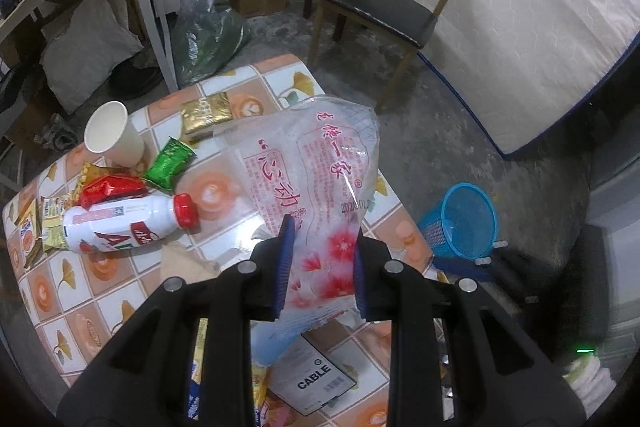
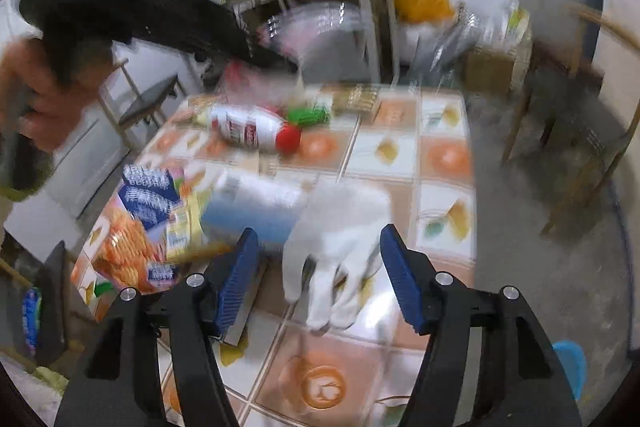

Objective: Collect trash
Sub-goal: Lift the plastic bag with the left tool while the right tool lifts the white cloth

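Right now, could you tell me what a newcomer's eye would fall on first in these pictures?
First, the clear plastic bag with red flowers and red print, pinched in the left gripper above the tiled tablecloth. Next, the white bottle with a red cap lying on its side among snack wrappers, and the blue mesh wastebasket on the floor beside the table. The right gripper stands open over a white glove.

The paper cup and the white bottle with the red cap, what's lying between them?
In the left wrist view, a green wrapper and a red wrapper lie on the table between the paper cup and the white bottle.
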The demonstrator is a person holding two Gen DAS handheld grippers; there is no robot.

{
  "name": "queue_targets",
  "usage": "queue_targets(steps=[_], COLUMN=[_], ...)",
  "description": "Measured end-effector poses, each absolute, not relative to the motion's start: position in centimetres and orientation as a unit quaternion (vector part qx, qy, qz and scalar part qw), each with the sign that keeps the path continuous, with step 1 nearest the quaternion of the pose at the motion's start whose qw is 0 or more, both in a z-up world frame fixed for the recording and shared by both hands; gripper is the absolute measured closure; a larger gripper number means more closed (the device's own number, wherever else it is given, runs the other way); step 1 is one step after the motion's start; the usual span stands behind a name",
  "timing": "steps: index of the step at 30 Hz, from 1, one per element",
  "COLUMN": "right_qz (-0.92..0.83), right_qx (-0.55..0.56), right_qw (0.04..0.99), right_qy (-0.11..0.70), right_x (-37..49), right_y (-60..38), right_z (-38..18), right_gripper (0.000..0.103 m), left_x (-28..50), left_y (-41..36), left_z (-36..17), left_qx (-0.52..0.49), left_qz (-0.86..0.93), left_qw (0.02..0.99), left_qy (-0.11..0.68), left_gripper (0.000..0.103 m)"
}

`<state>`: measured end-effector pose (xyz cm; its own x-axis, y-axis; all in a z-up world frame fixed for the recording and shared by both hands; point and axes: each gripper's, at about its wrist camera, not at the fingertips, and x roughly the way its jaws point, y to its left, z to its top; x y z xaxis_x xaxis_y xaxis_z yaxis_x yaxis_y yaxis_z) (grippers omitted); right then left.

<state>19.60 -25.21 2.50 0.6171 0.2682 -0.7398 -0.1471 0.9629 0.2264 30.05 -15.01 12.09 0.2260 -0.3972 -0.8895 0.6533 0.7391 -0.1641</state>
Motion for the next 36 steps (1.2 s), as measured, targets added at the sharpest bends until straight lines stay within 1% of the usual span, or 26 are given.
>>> queue_targets(steps=[2,6,8,13,15,17,18,20,21,23,28,36], right_qz=[0.114,0.110,0.115,0.118,0.122,0.123,0.124,0.124,0.125,0.130,0.125,0.123], right_qx=[0.081,0.132,0.168,0.158,0.167,0.181,0.192,0.202,0.203,0.201,0.180,0.236], right_qw=[0.881,0.868,0.859,0.837,0.836,0.835,0.833,0.831,0.831,0.831,0.839,0.856], right_qy=[0.452,0.465,0.470,0.510,0.508,0.505,0.504,0.503,0.503,0.503,0.498,0.442], right_x=[21.2,23.9,25.3,27.2,27.0,27.0,27.0,27.1,27.1,27.1,27.0,25.8], right_y=[-25.0,-25.7,-26.5,-25.9,-26.0,-26.4,-26.8,-27.1,-27.2,-27.0,-26.2,-28.8], right_z=[0.0,-2.6,-3.3,-5.5,-5.7,-5.9,-6.0,-6.2,-6.2,-6.2,-5.6,-2.5], right_gripper=[0.035,0.034,0.031,0.031,0.038,0.056,0.060,0.076,0.079,0.098,0.100,0.100], left_x=[30.1,30.8,31.2,32.3,32.8,33.1,33.2,33.5,33.6,33.7,33.8,33.3], left_y=[-15.1,-14.9,-14.7,-14.0,-13.8,-13.5,-13.4,-13.3,-13.2,-13.1,-13.2,-12.6], left_z=[11.7,10.9,10.5,9.3,8.8,8.4,8.3,7.9,7.8,7.7,7.7,8.3], left_qx=[0.123,0.123,0.122,0.116,0.113,0.112,0.111,0.108,0.106,0.102,0.102,0.104], left_qz=[-0.340,-0.339,-0.337,-0.332,-0.331,-0.329,-0.328,-0.327,-0.327,-0.328,-0.327,-0.321], left_qw=[0.771,0.767,0.765,0.760,0.759,0.758,0.757,0.756,0.756,0.755,0.756,0.763], left_qy=[0.525,0.531,0.535,0.546,0.549,0.552,0.554,0.556,0.557,0.558,0.557,0.551], left_gripper=[0.079,0.079,0.079,0.079,0.079,0.079,0.079,0.079,0.079,0.079,0.079,0.079])
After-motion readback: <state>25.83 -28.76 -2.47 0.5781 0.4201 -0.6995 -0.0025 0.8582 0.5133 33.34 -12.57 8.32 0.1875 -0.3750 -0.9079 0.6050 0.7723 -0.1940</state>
